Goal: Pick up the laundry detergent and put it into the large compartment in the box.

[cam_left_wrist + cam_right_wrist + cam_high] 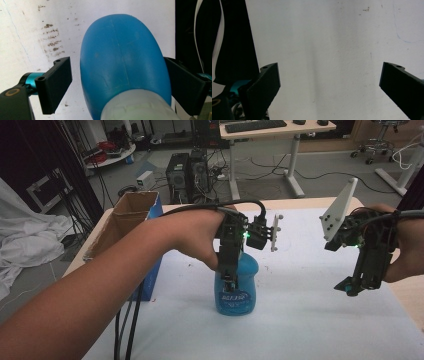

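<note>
A white-covered bench (300, 320) carries an open brown cardboard box with a blue side (131, 227) near its left edge. Right of the box, near the bench's middle, a rounded blue plastic bottle with a pale cap (236, 287) stands upright. The left gripper (229, 279) comes down over the bottle from above; in the left gripper view the bottle (125, 65) sits between the two jaws, one touching its side, the other a sliver away, so no firm grip shows. The right gripper (352, 287) hangs well to the right, jaws wide apart and holding nothing.
</note>
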